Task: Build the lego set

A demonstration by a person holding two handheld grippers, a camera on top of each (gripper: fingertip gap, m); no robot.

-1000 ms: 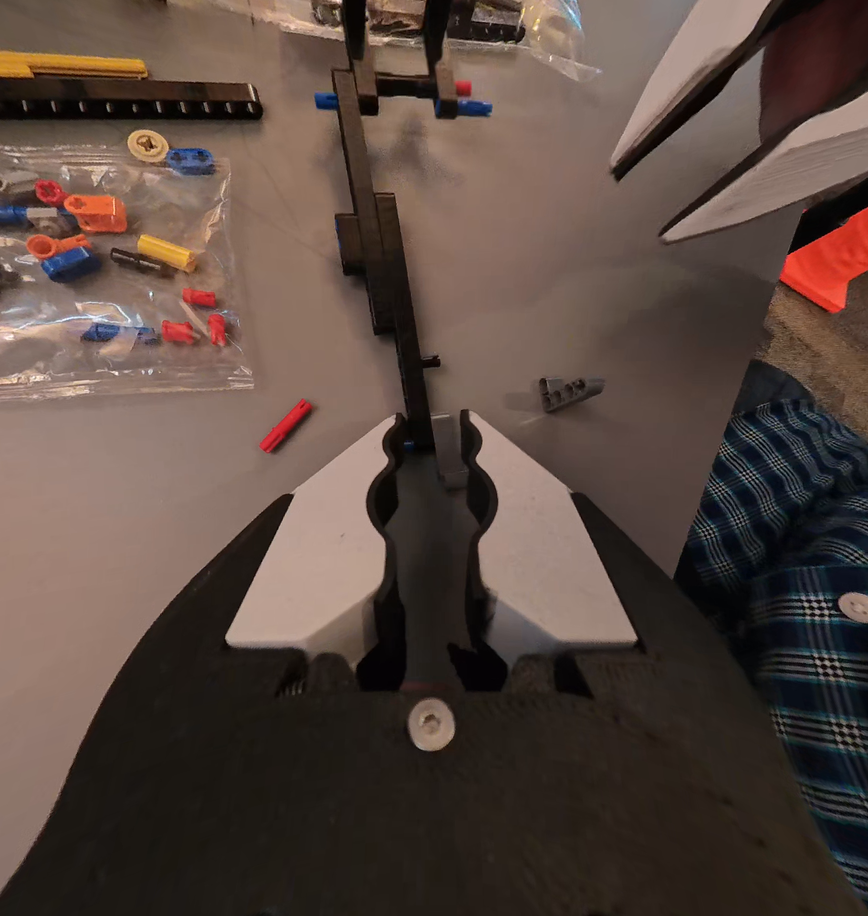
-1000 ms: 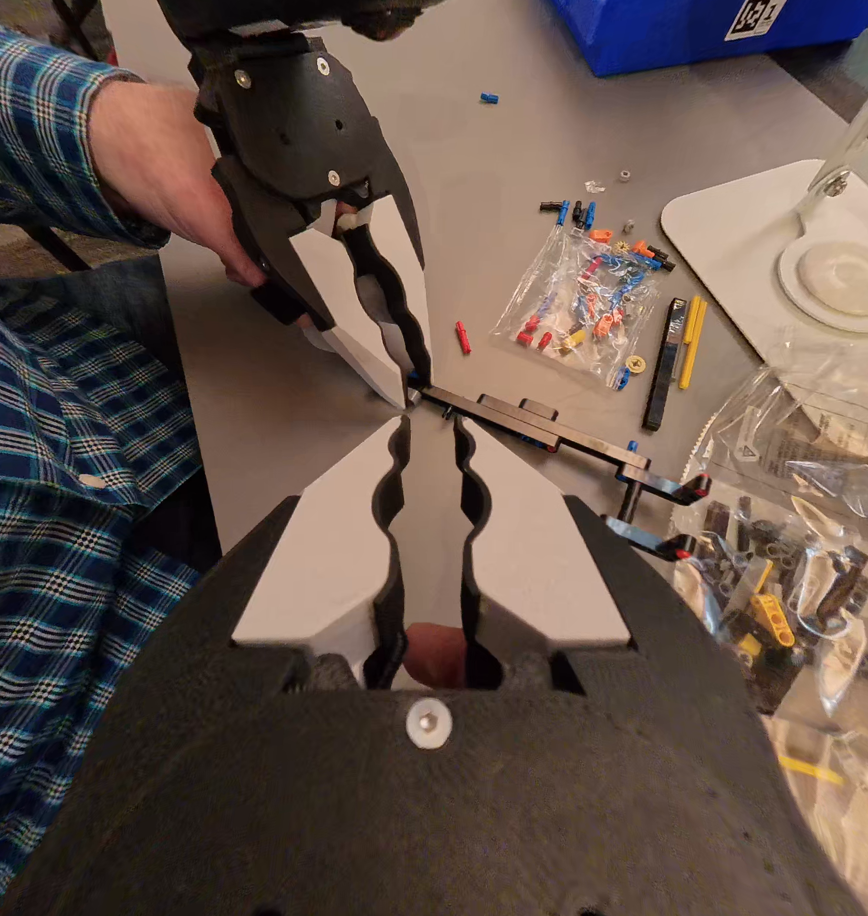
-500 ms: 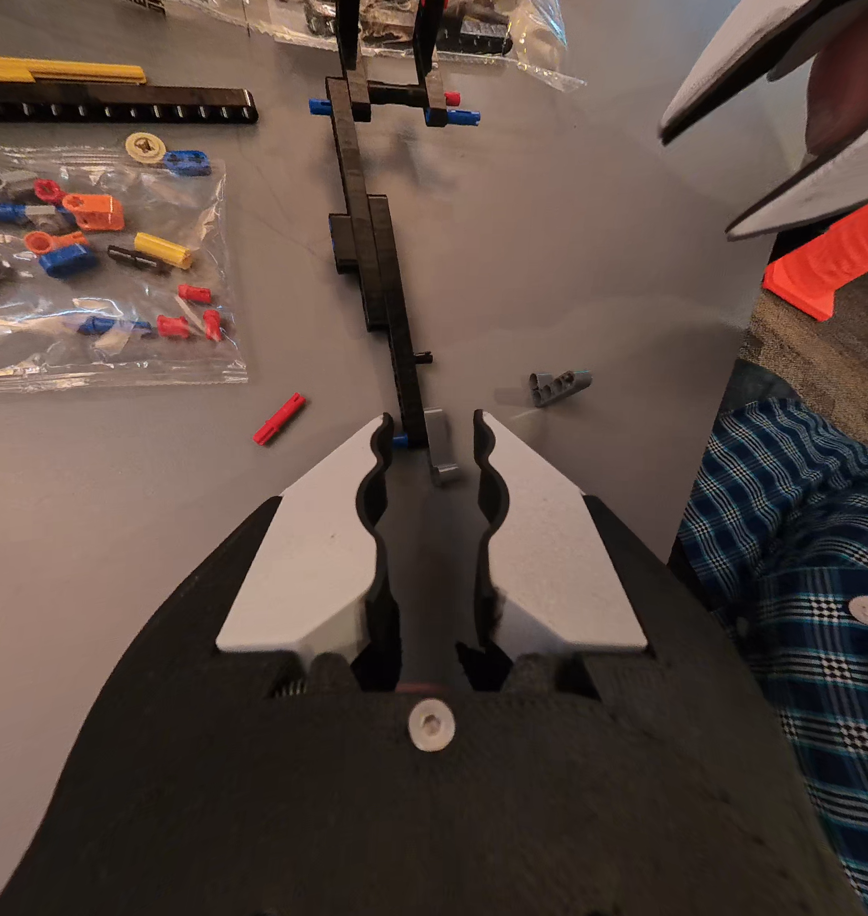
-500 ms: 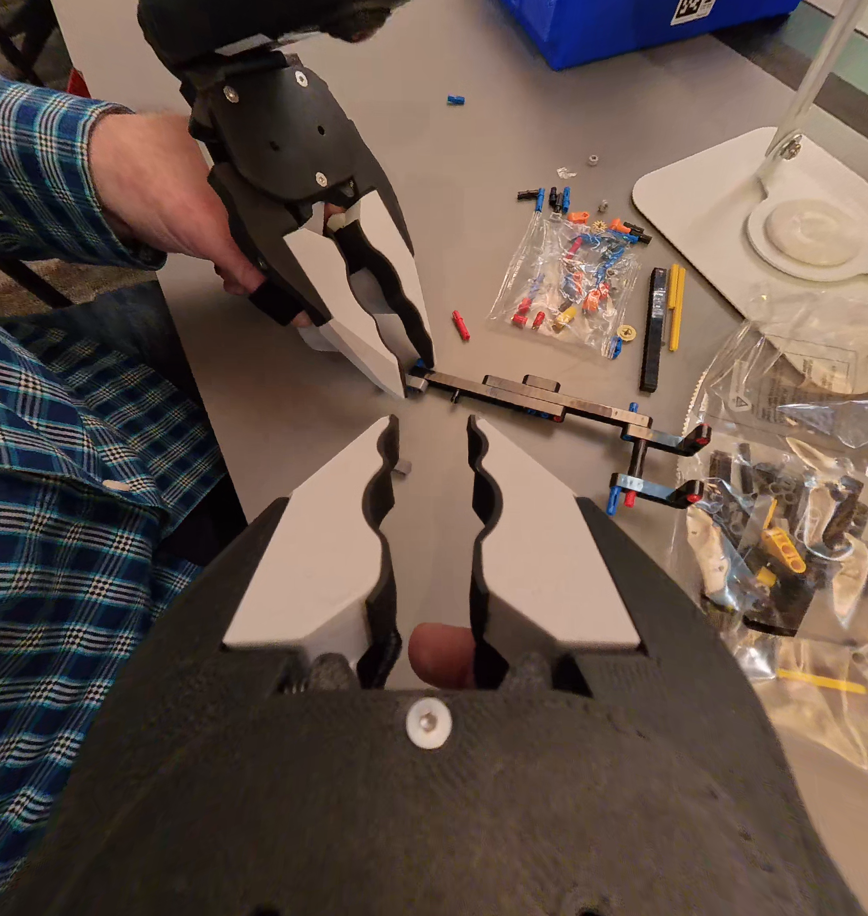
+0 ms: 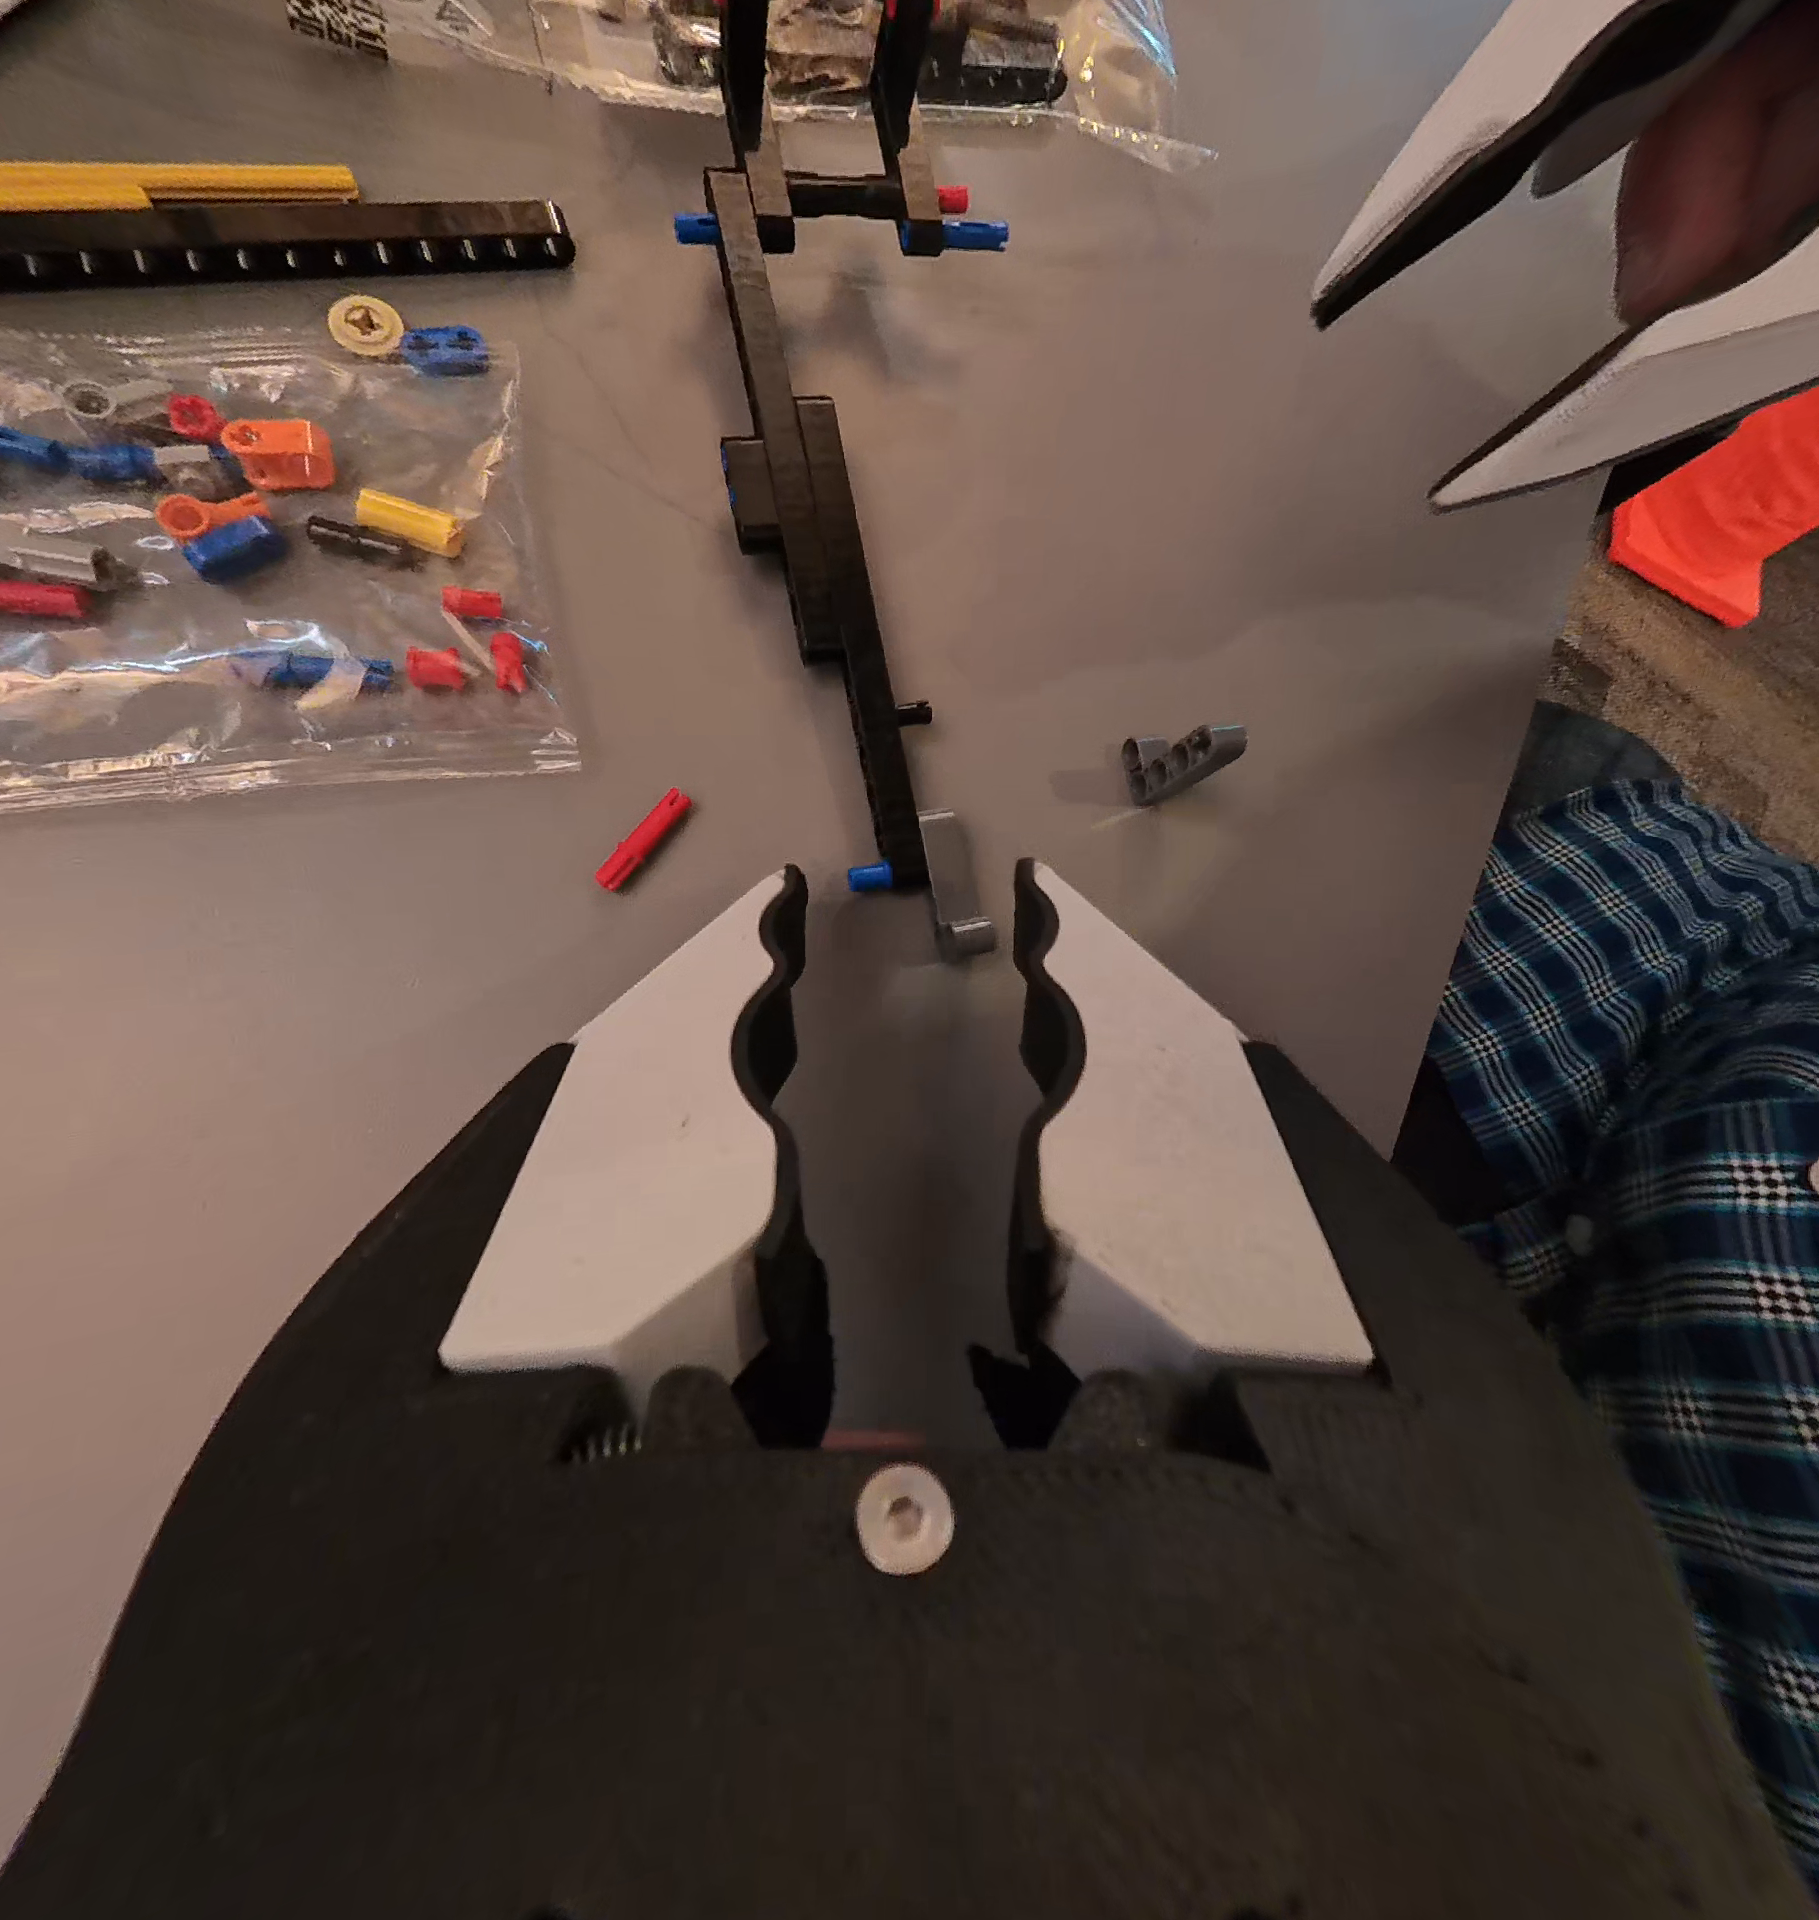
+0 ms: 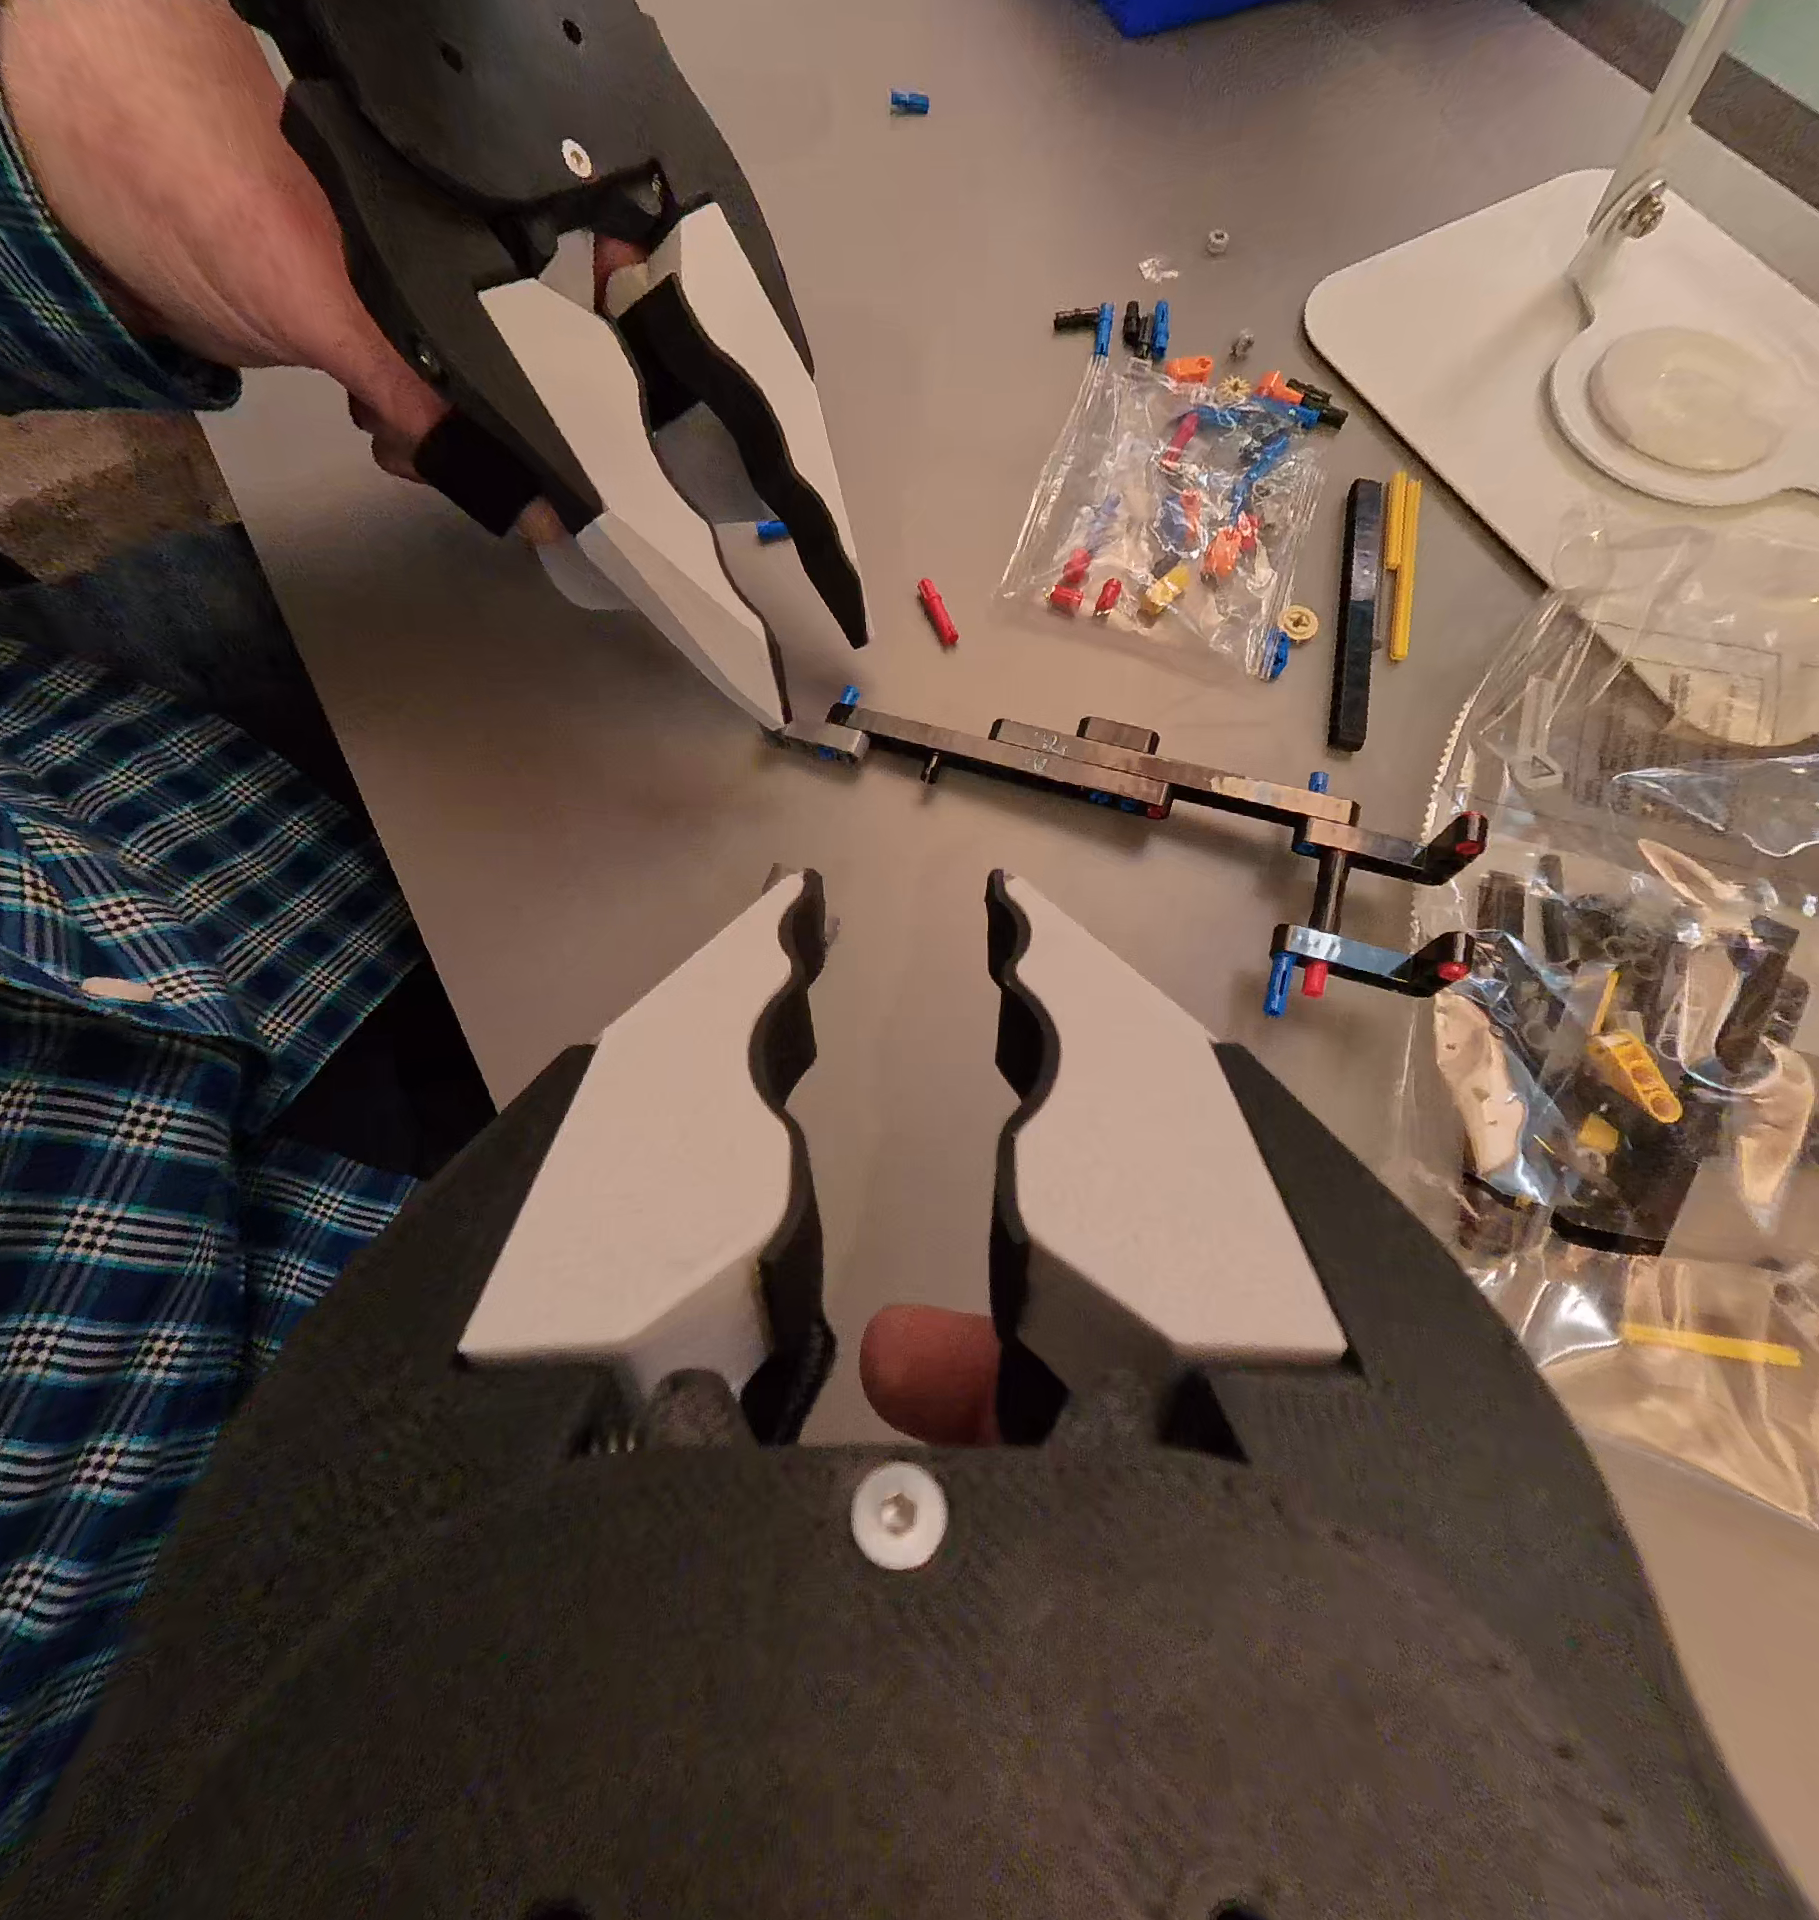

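Observation:
A long black beam assembly (image 5: 820,540) lies on the grey table (image 5: 261,1039), with a grey angled piece (image 5: 952,883) and a blue pin (image 5: 869,876) at its near end. My left gripper (image 5: 910,894) is open and empty just behind that end. In the right wrist view the assembly (image 6: 1081,769) runs left to right, and the left gripper (image 6: 822,675) hovers at its left end. My right gripper (image 6: 905,894) is open and empty, above bare table in front of the assembly. A loose grey piece (image 5: 1180,762) lies to the right.
A clear bag of small coloured parts (image 5: 230,561) (image 6: 1165,520), a loose red pin (image 5: 643,838) (image 6: 937,611), black and yellow beams (image 5: 261,239) (image 6: 1372,603), bags of dark parts (image 6: 1632,1091), a white stand base (image 6: 1611,384). A person in a plaid shirt (image 6: 105,1039) sits at the table edge. Tip to tip, the grippers are about 11 centimetres apart.
My left gripper let go of the assembly's near end, opened and drew back. My right gripper opened wider and pulled back from the assembly.

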